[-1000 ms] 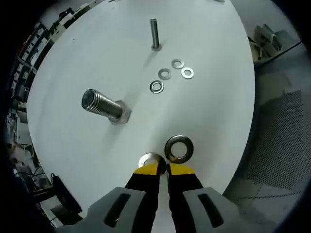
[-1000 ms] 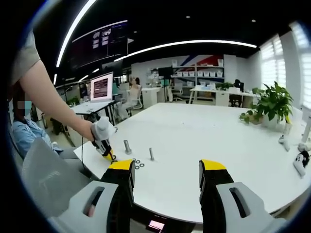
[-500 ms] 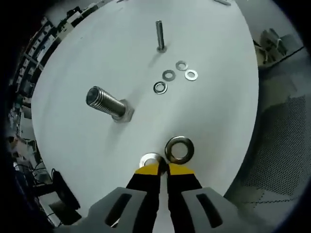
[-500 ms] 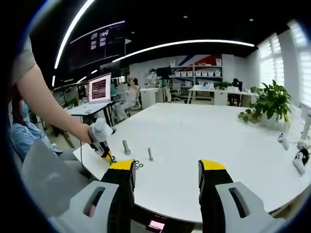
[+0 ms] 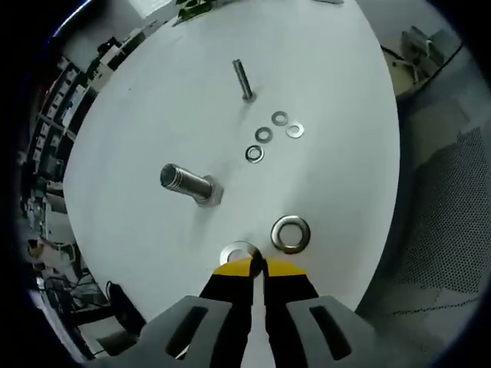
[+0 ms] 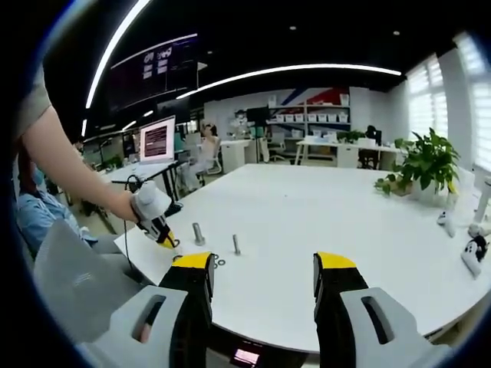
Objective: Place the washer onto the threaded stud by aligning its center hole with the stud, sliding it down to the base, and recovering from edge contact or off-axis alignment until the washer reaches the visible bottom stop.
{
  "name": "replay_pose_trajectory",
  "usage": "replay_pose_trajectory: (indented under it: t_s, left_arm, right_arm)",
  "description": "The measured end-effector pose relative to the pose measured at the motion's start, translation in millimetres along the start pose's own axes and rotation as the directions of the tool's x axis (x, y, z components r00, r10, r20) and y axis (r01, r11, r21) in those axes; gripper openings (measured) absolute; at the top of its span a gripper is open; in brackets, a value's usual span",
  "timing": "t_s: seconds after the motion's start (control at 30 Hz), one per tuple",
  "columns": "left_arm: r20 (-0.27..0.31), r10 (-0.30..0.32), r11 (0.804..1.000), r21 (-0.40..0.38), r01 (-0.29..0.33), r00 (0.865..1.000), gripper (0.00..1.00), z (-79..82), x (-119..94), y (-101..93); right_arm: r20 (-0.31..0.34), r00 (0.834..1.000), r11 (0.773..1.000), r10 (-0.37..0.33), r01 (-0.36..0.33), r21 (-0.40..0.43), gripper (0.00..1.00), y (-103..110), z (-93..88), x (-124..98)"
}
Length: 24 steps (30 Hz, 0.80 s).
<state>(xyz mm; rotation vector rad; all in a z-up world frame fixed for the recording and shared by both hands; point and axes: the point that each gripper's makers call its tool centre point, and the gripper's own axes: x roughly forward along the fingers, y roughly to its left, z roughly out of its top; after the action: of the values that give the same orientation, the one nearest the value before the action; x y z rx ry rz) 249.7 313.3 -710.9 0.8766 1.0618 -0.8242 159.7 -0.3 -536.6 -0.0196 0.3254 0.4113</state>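
— Left gripper [image 5: 257, 264], status?
— Jaws pressed together, tips pinching the rim of a large washer [image 5: 237, 252] at the near edge of the white table [image 5: 153, 100]. Washer half hidden behind the yellow tips.

— Second washer?
— Another large washer [image 5: 291, 234] lying flat just right of the tips, near the same edge, apart from the held one.

— Stud position relative to the claw?
— Thick threaded stud [image 5: 188, 182] on its hex base, beyond the tips and to the left, well apart from the gripped washer. Thin stud [image 5: 242, 79] standing farther in toward the table's middle. Three small washers [image 5: 265, 136] clustered flat between the two studs and the near edge.

— Right gripper [image 6: 264, 268]?
— Jaws spread wide, nothing between them, held above the near edge of the table. Left gripper [image 6: 157, 226] seen at the table's left corner, in a person's hand [image 6: 129, 205], beside both studs.

— Surface and room?
— Matte white tabletop. Office beyond: lit monitor [image 6: 157, 139] on a desk at left, potted plant [image 6: 426, 165] at the right edge, curved ceiling light strips. Perforated grey floor matting [image 5: 449, 230] past the table edge.

— Containers?
— None identified.
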Motion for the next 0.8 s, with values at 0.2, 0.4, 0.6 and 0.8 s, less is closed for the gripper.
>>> replay_pose_trajectory:
  t_s: [0.2,0.4,0.6,0.8]
  left_arm:
    - [0.068,0.035,0.999,0.016,-0.036,0.997,0.01,22.6,-18.3,16.3]
    - [0.118,0.058,0.996,0.066,-0.067,0.991,0.01,53.0,-38.2,37.6]
    - [0.123,0.05,0.995,0.074,-0.059,0.991,0.01,70.8,-38.4,46.6]
    - [0.098,0.029,0.996,0.084,-0.037,0.995,0.01,73.3,-29.6,48.4]
  right_arm:
    - [0.001,1.0,1.0,-0.002,0.002,0.001,0.54,-0.5,0.4,-0.2]
    - [0.003,1.0,1.0,-0.001,0.001,0.003,0.54,-0.6,0.6,-0.2]
    - [0.003,1.0,1.0,-0.007,0.007,0.009,0.54,-2.3,0.4,-0.6]
    - [0.005,1.0,1.0,-0.011,0.011,0.004,0.54,-2.4,1.0,-1.1]
